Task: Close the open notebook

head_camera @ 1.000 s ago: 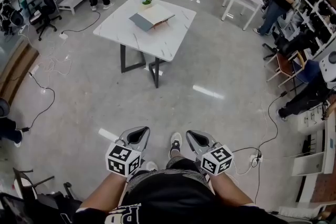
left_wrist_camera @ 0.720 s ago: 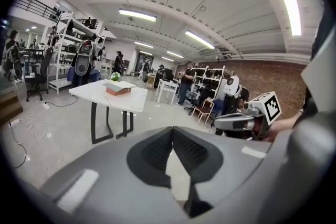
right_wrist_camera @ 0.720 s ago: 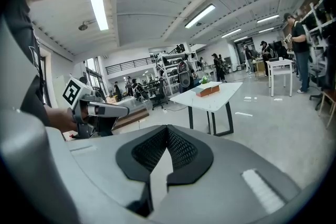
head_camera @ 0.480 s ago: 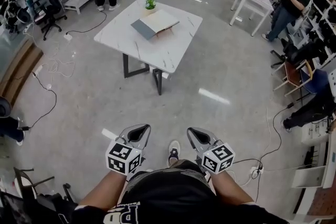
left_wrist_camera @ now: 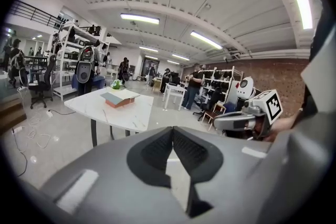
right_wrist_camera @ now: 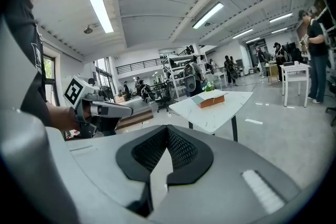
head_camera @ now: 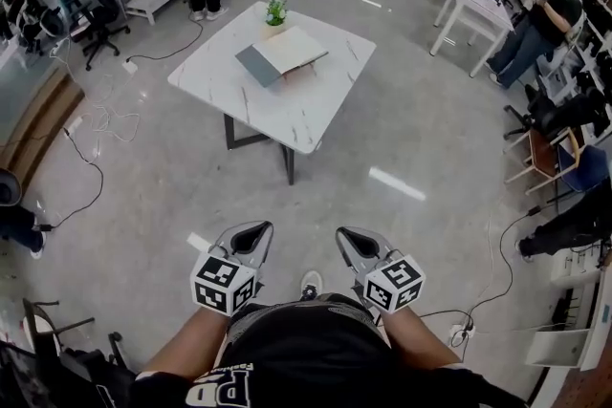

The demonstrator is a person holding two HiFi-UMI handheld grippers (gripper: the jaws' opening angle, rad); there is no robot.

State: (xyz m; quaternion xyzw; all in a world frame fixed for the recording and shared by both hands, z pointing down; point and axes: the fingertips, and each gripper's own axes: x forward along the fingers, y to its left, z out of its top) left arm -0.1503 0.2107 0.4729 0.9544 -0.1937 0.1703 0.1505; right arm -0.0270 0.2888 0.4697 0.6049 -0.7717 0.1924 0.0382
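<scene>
**Head view:** open notebook (head_camera: 282, 53) lies on white marble-pattern table (head_camera: 287, 115) at far centre, potted plant (head_camera: 275, 11) just beyond it. Glossy grey floor (head_camera: 172, 186) with cables (head_camera: 86, 158) at left. Left tongs (head_camera: 251, 239) and right tongs (head_camera: 352, 241) near, well apart from table.

**Left gripper view:** tongs tips pressed together, nothing between. Notebook (left_wrist_camera: 119, 97) far left, on table (left_wrist_camera: 128, 113).

**Right gripper view:** tongs tips pressed together, empty. Notebook (right_wrist_camera: 211, 98) far, right of centre. Shelving (right_wrist_camera: 176, 68) behind, strip lights (right_wrist_camera: 100, 5) overhead.
</scene>
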